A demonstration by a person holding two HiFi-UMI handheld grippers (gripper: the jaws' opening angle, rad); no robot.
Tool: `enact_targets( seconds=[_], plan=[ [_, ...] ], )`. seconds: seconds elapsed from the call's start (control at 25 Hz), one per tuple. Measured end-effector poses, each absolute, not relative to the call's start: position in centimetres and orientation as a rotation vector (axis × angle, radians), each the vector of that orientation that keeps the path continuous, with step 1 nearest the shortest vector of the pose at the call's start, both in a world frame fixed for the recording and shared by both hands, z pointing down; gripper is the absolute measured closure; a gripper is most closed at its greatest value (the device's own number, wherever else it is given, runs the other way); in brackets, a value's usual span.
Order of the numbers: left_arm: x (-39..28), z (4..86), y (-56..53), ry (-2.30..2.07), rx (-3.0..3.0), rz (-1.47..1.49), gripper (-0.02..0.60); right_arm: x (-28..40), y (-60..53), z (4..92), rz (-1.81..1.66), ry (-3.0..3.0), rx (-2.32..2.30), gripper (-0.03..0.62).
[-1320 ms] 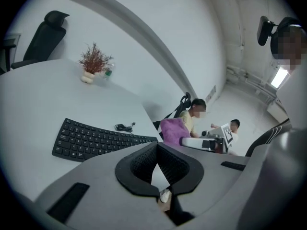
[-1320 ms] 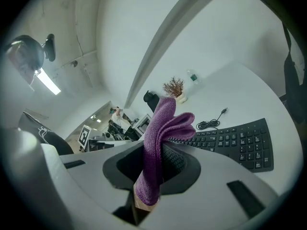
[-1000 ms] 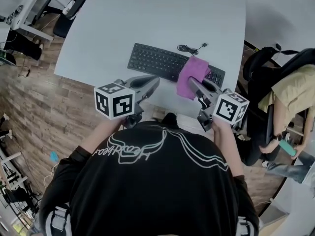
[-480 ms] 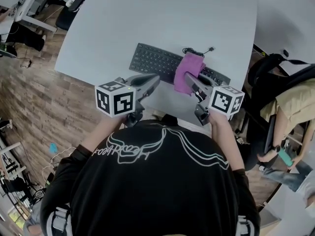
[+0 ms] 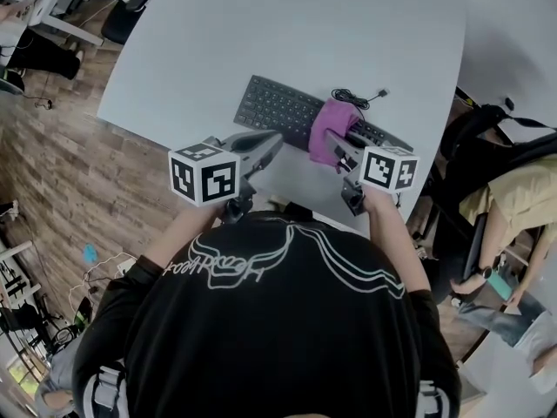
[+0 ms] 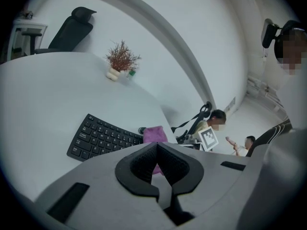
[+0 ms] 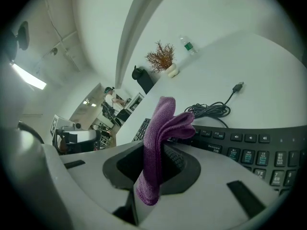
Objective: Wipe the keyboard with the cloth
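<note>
**Spotter:** Keyboard (image 5: 291,113) lies flat near the tabletop's (image 5: 200,42) near edge, toward its right corner. The purple cloth (image 5: 328,133) is over its right-hand part, with the coiled cable (image 5: 352,99) just behind.

**Checker:** Your grip?

**Spotter:** Your right gripper (image 5: 338,150) has its jaws pressed together on the cloth. One end hangs below the pads and the folded bulk stands above them, over the keys. I cannot tell whether the cloth bears on the keys or only hovers.

**Checker:** And your other one?

**Spotter:** Your left gripper (image 5: 271,143) has its jaws together on nothing. It sits off the keyboard's near edge and is not steadying it.

**Checker:** Progress?

**Spotter:** Cloth is picked up and brought to the keyboard, so that part is done. My judgement is that you are wiping at the right end. The whole left stretch of keys lies bare of the cloth, and nothing shows which keys are already wiped. Expect most of the passes leftward to remain.
</note>
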State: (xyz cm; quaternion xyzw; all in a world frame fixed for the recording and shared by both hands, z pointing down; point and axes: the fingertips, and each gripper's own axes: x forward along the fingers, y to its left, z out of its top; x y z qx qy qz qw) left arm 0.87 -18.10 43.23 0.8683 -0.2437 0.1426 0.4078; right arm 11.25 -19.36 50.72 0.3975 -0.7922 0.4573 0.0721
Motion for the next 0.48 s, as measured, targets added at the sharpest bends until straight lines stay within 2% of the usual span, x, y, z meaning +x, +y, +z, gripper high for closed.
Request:
enact_targets(
  seconds=[0.48],
  plan=[
    [-0.4, 43.8, -18.5, -0.614, 2.175, 0.336, 0.577, 11.4, -19.4, 53.1, 1.360, -2.251, 1.232, 0.539]
  ],
)
